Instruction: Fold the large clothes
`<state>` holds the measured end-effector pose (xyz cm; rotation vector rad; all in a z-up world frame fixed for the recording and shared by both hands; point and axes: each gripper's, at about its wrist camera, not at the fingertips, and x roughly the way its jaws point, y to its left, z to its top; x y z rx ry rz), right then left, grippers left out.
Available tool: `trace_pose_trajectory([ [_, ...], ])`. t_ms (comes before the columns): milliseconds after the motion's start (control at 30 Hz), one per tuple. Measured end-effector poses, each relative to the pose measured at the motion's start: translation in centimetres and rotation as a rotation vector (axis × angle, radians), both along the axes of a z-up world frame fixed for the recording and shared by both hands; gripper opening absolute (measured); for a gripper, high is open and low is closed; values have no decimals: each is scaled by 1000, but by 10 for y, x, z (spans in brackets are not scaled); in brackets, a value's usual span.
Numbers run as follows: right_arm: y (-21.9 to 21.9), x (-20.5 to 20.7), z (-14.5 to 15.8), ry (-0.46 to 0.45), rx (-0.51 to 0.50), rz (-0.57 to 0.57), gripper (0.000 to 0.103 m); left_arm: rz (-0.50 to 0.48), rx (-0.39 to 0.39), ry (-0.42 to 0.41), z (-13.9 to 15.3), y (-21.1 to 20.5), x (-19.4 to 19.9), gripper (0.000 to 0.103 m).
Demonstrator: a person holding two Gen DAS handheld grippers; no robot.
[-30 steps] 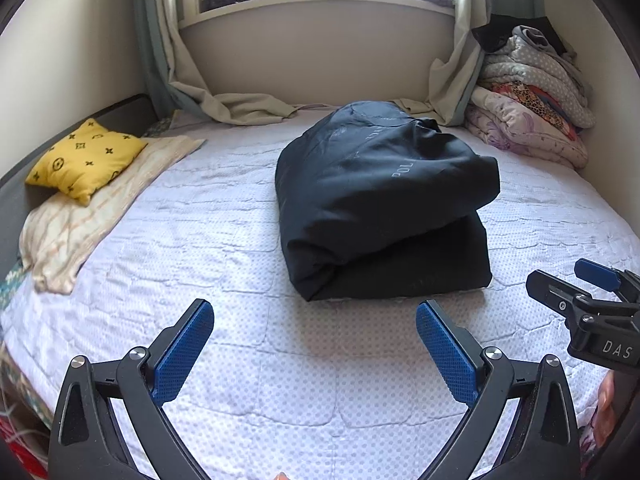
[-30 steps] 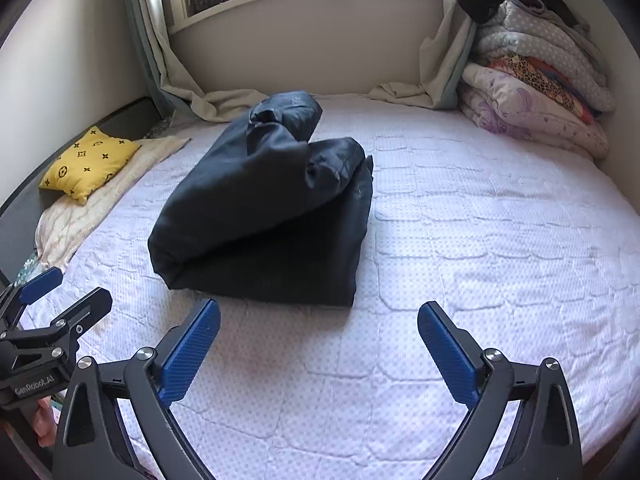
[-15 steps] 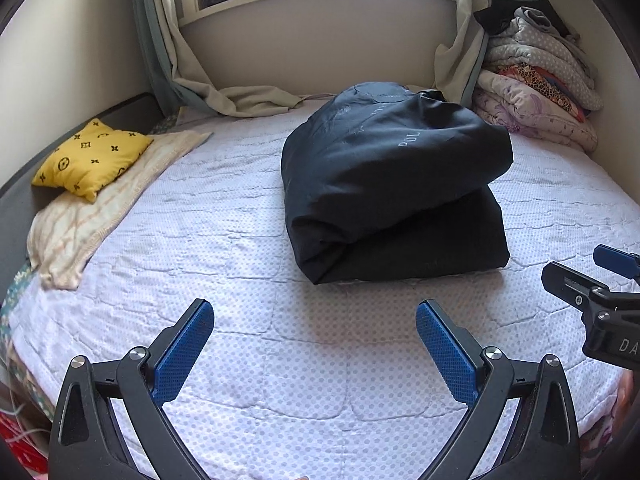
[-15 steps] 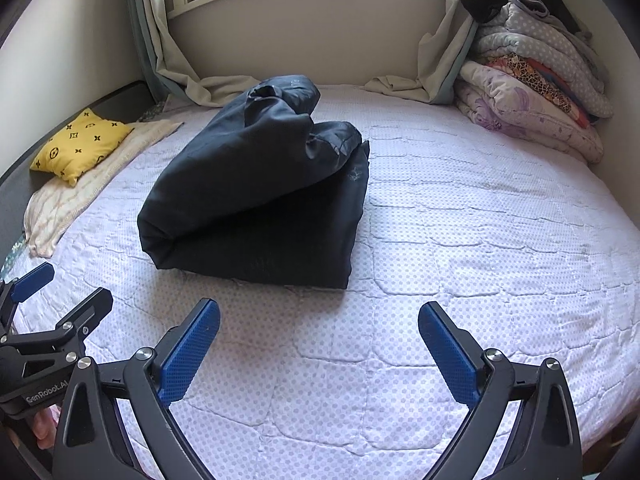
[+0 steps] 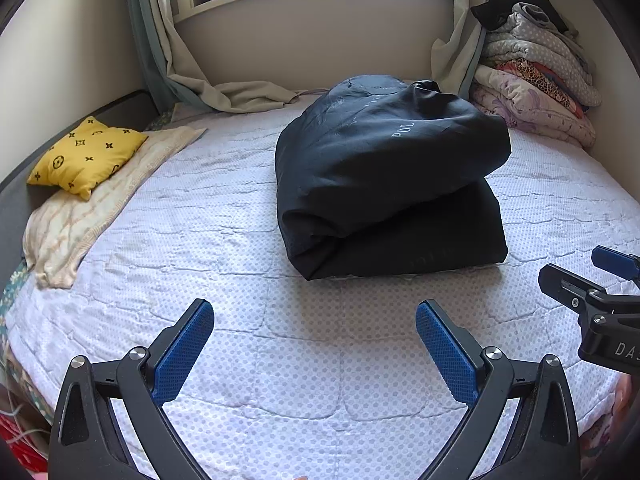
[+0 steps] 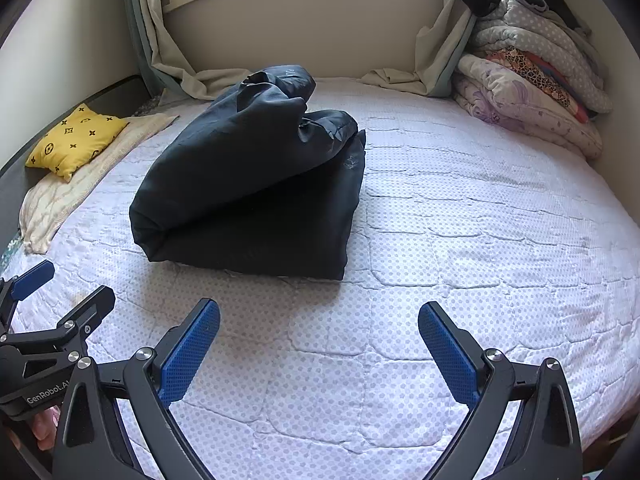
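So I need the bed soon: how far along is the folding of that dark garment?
Mostly done, it seems. The dark navy garment lies folded into a bulky bundle on the white quilted bedcover, its top layer puffing up rather than lying flat. Nothing is in hand: the left gripper and right gripper are both open, short of it. What may remain is pressing the top layer flat.

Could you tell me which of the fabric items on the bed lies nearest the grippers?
The folded dark jacket, mid-bed; the yellow pillow and quilt stack sit farther off.
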<state>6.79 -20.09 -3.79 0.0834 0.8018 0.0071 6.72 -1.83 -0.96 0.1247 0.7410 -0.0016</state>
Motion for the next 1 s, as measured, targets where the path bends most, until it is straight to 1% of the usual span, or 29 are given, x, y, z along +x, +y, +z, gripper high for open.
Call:
trace_pose_trajectory([
  [1000,-5,-1,-2,7,6,-11,99,-4,2,3,-1,-6,-2,103],
])
